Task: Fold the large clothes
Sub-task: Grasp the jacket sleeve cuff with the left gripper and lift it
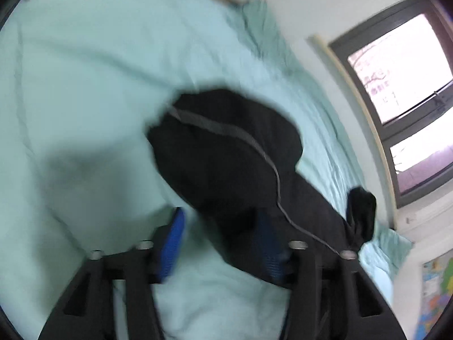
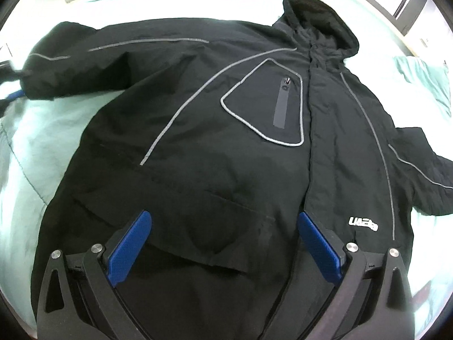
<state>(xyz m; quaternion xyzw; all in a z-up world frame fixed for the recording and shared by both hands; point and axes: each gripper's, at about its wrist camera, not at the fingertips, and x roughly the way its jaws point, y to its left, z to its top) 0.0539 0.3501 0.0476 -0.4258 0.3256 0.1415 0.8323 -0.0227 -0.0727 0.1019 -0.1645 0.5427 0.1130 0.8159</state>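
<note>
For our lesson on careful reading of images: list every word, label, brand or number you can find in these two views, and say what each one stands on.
White logo on the lower front of the black jacket: a short brand mark, its letters too stylised to read with certainty.
Zip pull on the chest pocket: a small mark, too small to read.
Colourful poster on the wall, left wrist view: too blurred to read.
No numbers are legible.

We note on the right gripper (image 2: 223, 221) two black angular finger frames, blue ribbed pads (image 2: 127, 250) and round silver screw heads. The left gripper (image 1: 220, 226) appears to be of the same build, though blur leaves its pad (image 1: 171, 248) texture uncertain.
</note>
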